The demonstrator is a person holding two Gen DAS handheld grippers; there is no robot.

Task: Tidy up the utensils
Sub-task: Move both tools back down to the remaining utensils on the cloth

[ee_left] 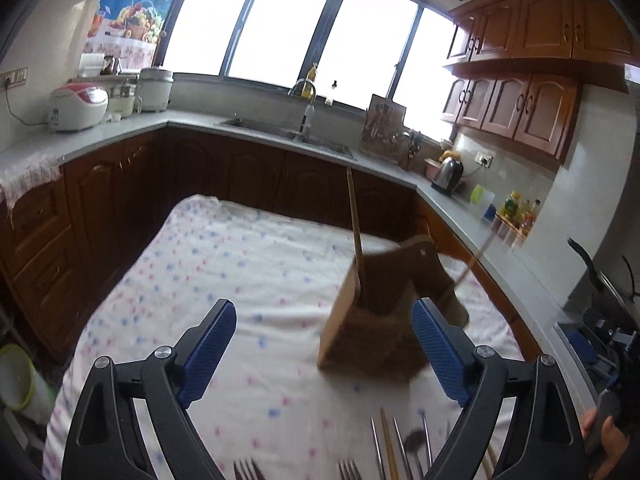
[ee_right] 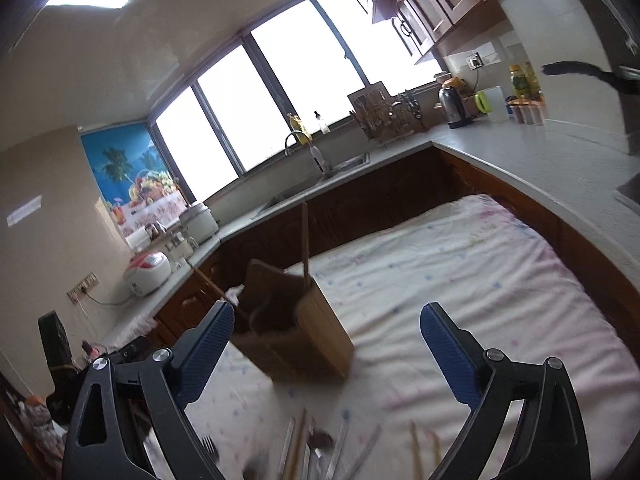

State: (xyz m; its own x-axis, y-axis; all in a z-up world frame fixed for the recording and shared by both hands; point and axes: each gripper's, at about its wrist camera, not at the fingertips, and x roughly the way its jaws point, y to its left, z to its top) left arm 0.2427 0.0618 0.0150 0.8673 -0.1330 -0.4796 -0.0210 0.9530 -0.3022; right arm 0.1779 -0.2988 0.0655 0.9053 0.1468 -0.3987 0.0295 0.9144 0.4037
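A wooden utensil holder (ee_left: pixel 366 330) stands on the dotted tablecloth (ee_left: pixel 224 272), with two long wooden sticks (ee_left: pixel 356 236) rising out of it. My left gripper (ee_left: pixel 324 356) is open above the cloth, its right pad in front of the holder's side, nothing between the pads. In the right wrist view the same holder (ee_right: pixel 316 328) sits left of centre, and my right gripper (ee_right: pixel 326 354) is open and empty, short of it. Loose forks, chopsticks and spoons (ee_left: pixel 396 448) lie on the cloth near the bottom edge, also seen as blurred utensils (ee_right: pixel 316 448).
Dark wood cabinets and a grey counter (ee_left: pixel 120 132) wrap around the table. A sink with faucet (ee_left: pixel 304 120), rice cookers (ee_left: pixel 78 106), a kettle (ee_left: pixel 448 176) and bottles stand on it. A person's hand (ee_left: pixel 600 432) shows at the right edge.
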